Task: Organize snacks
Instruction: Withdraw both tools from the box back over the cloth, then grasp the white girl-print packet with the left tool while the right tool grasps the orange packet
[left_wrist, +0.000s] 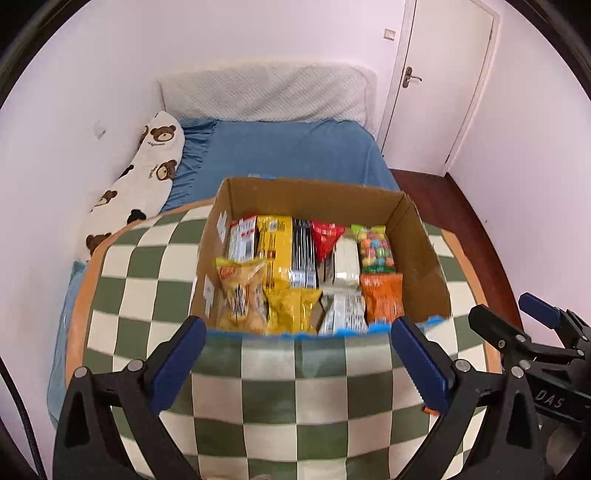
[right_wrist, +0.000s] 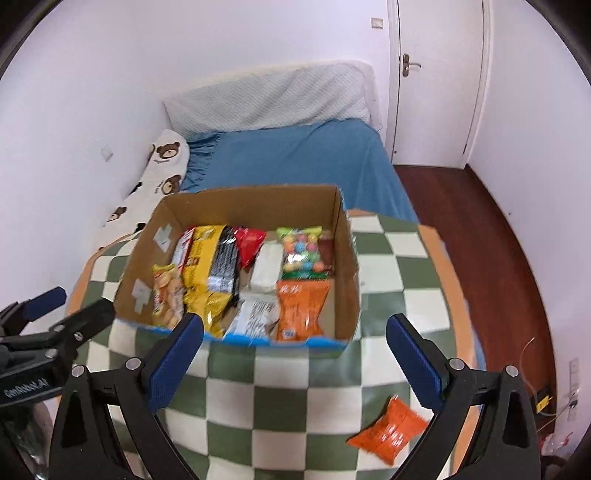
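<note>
One orange packet (right_wrist: 389, 432) is lying loose on the checkered surface (right_wrist: 280, 413), on the near right, well apart from the cardboard box (right_wrist: 347, 266) where the other snacks are already sitting in rows. In the right wrist view it is lying just under the right finger of the right gripper (right_wrist: 295, 362), which is hanging spread wide and holding nothing. The left gripper (left_wrist: 298, 363) is hovering in front of the box's near wall, its fingers likewise released and empty.

The step in hand looks like collecting this last packet. To do it well, the right gripper should be coming down over the packet's middle, with the fingers straddling its short width rather than its crimped ends, and closing gently, since the foil is likely to slip and the contents to crush.

The packet is lying flat with its long axis running diagonally, from the near left up toward the far right, one crimped end pointing at the right edge of the surface. A matching orange packet (left_wrist: 380, 297) in the box is lying with its long axis running from near to far, in the right-hand row. There seems to be a gap at the box's near right corner, so turning the loose packet to that same direction would probably let it drop in neatly.
</note>
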